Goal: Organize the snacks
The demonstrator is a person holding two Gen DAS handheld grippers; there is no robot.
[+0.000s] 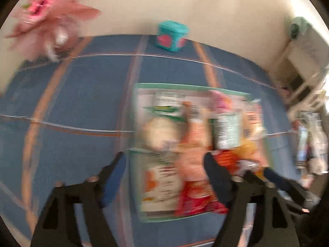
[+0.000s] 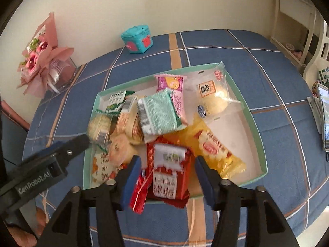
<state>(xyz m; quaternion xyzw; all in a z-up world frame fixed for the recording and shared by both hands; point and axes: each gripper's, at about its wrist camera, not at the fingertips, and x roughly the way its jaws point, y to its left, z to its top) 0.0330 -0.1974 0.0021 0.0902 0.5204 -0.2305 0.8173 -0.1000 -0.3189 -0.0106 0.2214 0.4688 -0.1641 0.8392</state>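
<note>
Snacks (image 2: 160, 113) heaped in green tray (image 2: 258, 138), blue cloth (image 2: 277, 78).

It looks like a home: a tabletop (image 2: 257, 65) with blue checked cloth, a pink flower bouquet (image 2: 41, 61) by the cream wall (image 2: 164, 4), white furniture (image 2: 298, 41).

One green-rimmed tray (image 2: 255, 123) sat on the bench, holding roughly ten wrapped snacks: one red packet (image 2: 166, 175) near, one yellow packet (image 2: 218, 150) at right, one mint packet (image 2: 158, 111), one pink packet (image 2: 172, 86). One teal box (image 2: 137, 39) and one pink bouquet (image 2: 43, 57) stood far.
</note>
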